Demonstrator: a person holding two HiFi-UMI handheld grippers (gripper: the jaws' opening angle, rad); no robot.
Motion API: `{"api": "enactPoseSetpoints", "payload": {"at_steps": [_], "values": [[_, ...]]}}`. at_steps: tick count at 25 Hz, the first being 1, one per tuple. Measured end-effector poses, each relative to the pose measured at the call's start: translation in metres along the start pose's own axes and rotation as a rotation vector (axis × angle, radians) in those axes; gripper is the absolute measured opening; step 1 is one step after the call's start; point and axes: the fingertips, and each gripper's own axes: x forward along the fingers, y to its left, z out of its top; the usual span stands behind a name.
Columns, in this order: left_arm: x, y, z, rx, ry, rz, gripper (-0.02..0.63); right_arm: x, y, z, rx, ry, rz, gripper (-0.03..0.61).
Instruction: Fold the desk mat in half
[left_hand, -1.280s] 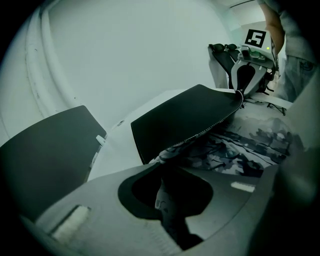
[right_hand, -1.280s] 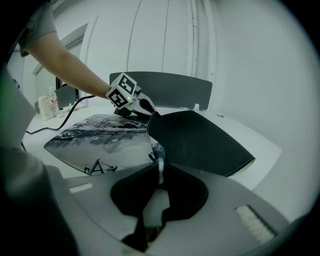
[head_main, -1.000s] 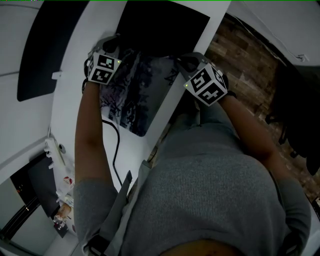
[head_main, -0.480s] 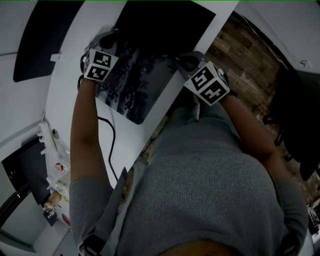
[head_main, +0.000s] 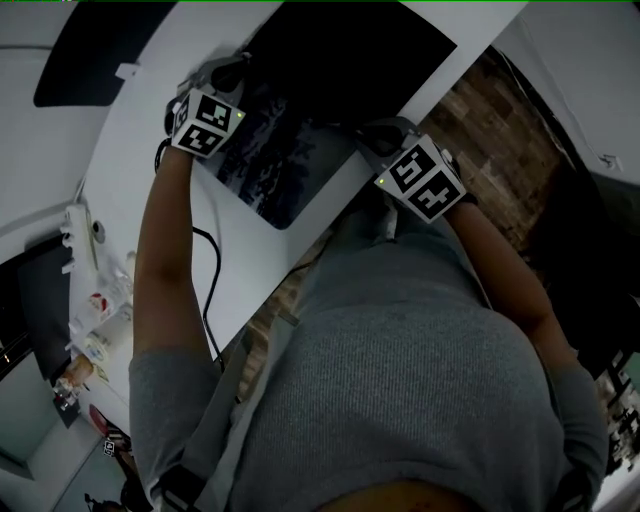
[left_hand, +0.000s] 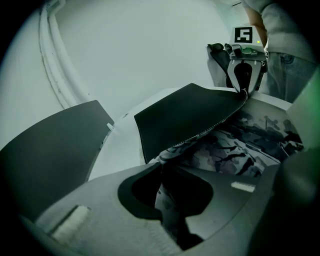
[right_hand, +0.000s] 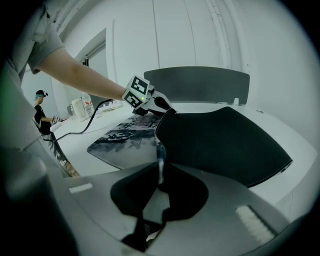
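- While both claws are clamped on it, the desk mat (head_main: 268, 172) lies on the white table (head_main: 130, 190). Its far part is turned over black side up, and the printed face shows on the near part.
- The left gripper (left_hand: 162, 192) pinches one corner of the lifted edge, with the stitched rim running between its nearly closed jaws.
- The right gripper (right_hand: 160, 185) nips the other corner of the same edge in the same way.
- We judge the mat light, thin and limp, since it sags in a smooth curve between the two grips. The dark underside is probably rubbery and would cling to the table, not slide on it.
- The best hold is the one we see: both corners of one edge, kept level and taut so that edge lands square.
- The head view is dim, so we cannot say how near the carried edge is to the opposite edge.
- A black cable (head_main: 208, 262) lies on the table just beside the mat on the left, and a drooping corner could snag on it.
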Motion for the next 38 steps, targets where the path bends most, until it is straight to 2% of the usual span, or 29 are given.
{"api": "enactPoseSetpoints", "payload": {"at_steps": [5, 10, 21, 28, 38], "values": [[-0.016, -0.005, -0.013, -0.001, 0.009, 0.0, 0.031, 0.005, 0.022, 0.003, 0.014, 0.021, 0.084, 0.029], [-0.03, -0.01, -0.025, 0.005, 0.024, 0.001, 0.032, 0.01, 0.043, 0.005, -0.043, 0.067, 0.151, 0.029], [-0.064, -0.018, -0.056, -0.017, 0.071, 0.029, 0.032, 0.024, 0.091, 0.014, -0.098, 0.13, 0.318, 0.029], [-0.087, -0.023, -0.079, -0.042, 0.097, 0.039, 0.034, 0.033, 0.122, 0.021, -0.085, 0.164, 0.429, 0.029], [-0.112, -0.03, -0.104, -0.071, 0.129, 0.066, 0.036, 0.044, 0.153, 0.026, -0.126, 0.189, 0.523, 0.029]]}}
